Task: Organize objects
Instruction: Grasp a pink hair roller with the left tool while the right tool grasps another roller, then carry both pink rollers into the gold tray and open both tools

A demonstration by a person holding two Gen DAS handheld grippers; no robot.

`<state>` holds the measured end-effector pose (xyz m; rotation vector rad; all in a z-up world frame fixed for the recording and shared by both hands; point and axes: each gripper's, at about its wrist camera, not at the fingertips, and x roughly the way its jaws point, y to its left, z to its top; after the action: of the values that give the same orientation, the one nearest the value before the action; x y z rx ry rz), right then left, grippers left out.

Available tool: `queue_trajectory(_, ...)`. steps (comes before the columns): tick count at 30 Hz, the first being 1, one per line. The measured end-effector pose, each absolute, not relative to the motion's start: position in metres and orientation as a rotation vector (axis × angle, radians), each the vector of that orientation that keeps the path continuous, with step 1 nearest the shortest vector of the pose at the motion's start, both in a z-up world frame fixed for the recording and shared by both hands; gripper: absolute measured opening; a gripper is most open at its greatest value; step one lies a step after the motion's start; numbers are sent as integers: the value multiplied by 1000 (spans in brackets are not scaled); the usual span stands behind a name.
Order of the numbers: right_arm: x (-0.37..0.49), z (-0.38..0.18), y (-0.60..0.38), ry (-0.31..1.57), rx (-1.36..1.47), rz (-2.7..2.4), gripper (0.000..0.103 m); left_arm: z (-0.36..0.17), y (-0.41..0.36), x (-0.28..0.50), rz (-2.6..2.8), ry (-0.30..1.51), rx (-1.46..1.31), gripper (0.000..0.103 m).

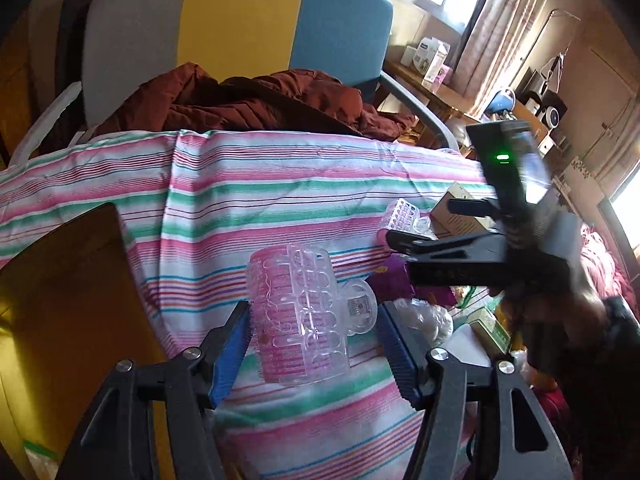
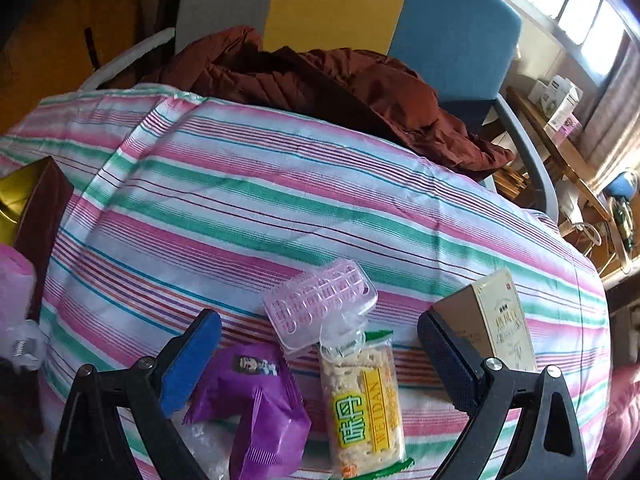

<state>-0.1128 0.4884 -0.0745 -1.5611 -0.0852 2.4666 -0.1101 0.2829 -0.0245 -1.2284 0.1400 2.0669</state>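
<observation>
Pink hair roller (image 1: 298, 320) loosely btwn spread left gripper (image 1: 314, 344) pads; right gripper (image 2: 320, 364) released over snacks.

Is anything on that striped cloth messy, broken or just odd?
Nothing looks broken or spilled. The purple snack packet, cracker pack and pink hair roller lie jumbled and overlapping, and a brown jacket is heaped on the chair behind.

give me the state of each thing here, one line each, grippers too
left gripper: open, jaws either side of a hair roller
hair roller with clear clip: clip shut over roller, on the striped cloth
right gripper: open, holding nothing
second hair roller: lying on the cloth, its end on the cracker pack
cracker pack: sealed, lying flat
purple snack packet: sealed, crumpled
tan box: closed
</observation>
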Motion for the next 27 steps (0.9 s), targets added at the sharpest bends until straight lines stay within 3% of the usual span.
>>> queue_trajectory(4,-124,-88,497,-13,-1646,2473,96,-18,264,-108,2077,102,-1235,64)
queue_trajectory(5,-126,-91,498,11,-1664,2472,91,-18,261,-108,2078,97,-1239,64)
queue_trajectory(6,-126,-93,499,11,-1662,2457,72,-17,257,-108,2080,92,-1242,64)
queue_trajectory(11,-123,-78,497,61,-1565,2486,73,-14,234,-108,2105,70,-1255,64)
queue_trajectory(20,-112,8,424,79,-1282,2729,73,-6,154,-128,2257,18,-1291,64)
queue_trajectory(27,-116,12,308,52,-1421,2941,73,-10,83,-158,2396,18,-1351,64)
